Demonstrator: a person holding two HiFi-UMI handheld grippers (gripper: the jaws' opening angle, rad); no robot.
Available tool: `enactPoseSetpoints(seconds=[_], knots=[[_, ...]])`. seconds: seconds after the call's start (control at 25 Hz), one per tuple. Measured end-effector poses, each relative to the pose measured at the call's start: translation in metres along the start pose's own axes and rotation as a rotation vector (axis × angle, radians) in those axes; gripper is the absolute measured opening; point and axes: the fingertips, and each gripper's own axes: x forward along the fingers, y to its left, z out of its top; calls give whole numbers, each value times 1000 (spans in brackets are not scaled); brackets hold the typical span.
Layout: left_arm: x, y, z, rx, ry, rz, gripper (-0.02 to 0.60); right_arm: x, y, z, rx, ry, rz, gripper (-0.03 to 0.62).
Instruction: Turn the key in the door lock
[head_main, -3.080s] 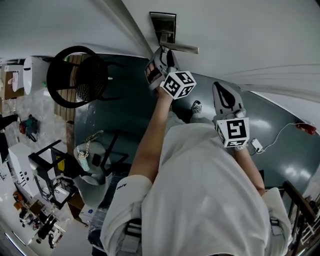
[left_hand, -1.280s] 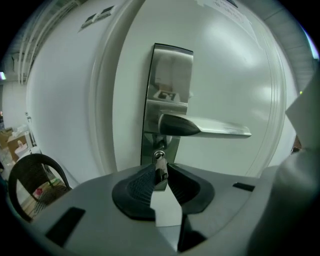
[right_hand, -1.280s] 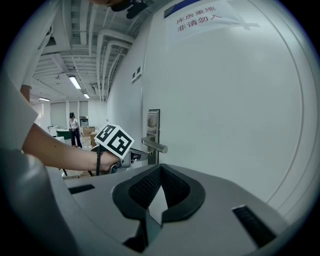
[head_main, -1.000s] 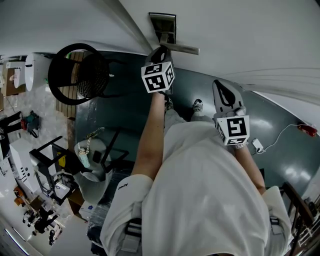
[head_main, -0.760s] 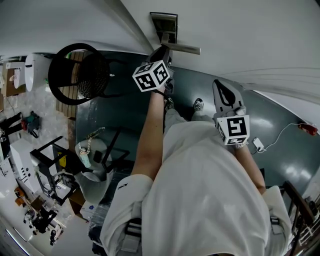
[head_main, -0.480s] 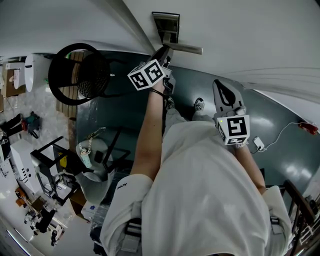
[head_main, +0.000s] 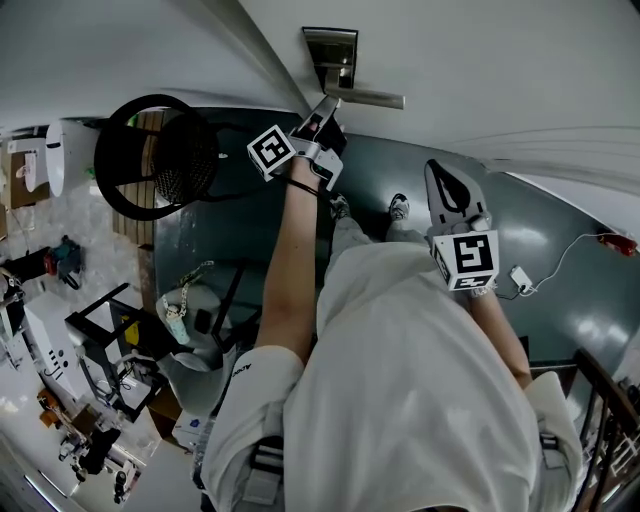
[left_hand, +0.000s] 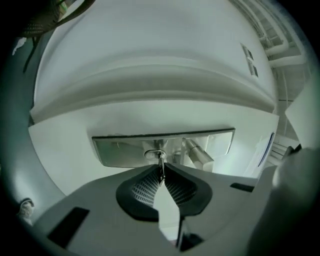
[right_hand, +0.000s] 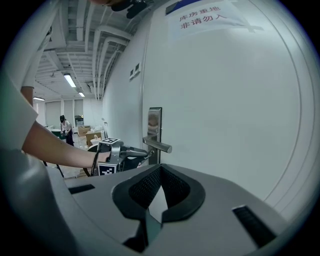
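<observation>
A steel lock plate (head_main: 332, 50) with a lever handle (head_main: 370, 97) sits on the white door. In the left gripper view the key (left_hand: 160, 161) sticks out of the keyhole in the plate (left_hand: 120, 150), beside the handle (left_hand: 199, 155). My left gripper (left_hand: 161, 176) has just been closing and now pinches the key's head between its pads. Its body is rolled over, and it reaches level to the lock (head_main: 325, 105). From the right gripper view it shows below the handle (right_hand: 145, 152). My right gripper (head_main: 440, 170) hangs back from the door, shut and holding nothing.
A black round mesh chair (head_main: 155, 155) stands to the left on the dark floor. A white cable and plug (head_main: 520, 278) lie at the right. A paper sign (right_hand: 207, 20) is stuck high on the door. A person (right_hand: 64, 127) stands far down the corridor.
The left gripper has rolled at the lock, so its marker cube swung from facing me round to the left. Its hand stayed at the keyhole. The right gripper has kept still.
</observation>
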Motion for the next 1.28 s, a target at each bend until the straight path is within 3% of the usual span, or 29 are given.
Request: enactPoseSetpoints(seconds=[0.24,0.56,0.64,0.76,0.84,1.08,1.2,1.28], knots=[[-4,6,-2,-325,-70,-203,60,-1,0,-1,16,12,-40,-8],[-7,8,-2,-517,-123,-265,62,9,7,2,37,22,-86,-8],[-7,7,-2,-472,-96,-266,64,13,10,4,44,22,-93,-8],[-5,3,-2,-289,-21,-197,71,19,13,8,49,9,-101,-8],[-5,1,-4,-228,22,-159,71,22,16,10,50,6,-99,-8],[-20,-4,-8,-164,83,-104,65,37,28,28,43,-32,-69,-8],[-31,-14,-13,-167,102,-134,8,45,39,34,32,-38,-35,-8],[-43,-23,-15,-163,109,-164,8,49,48,35,25,-39,-13,-8]])
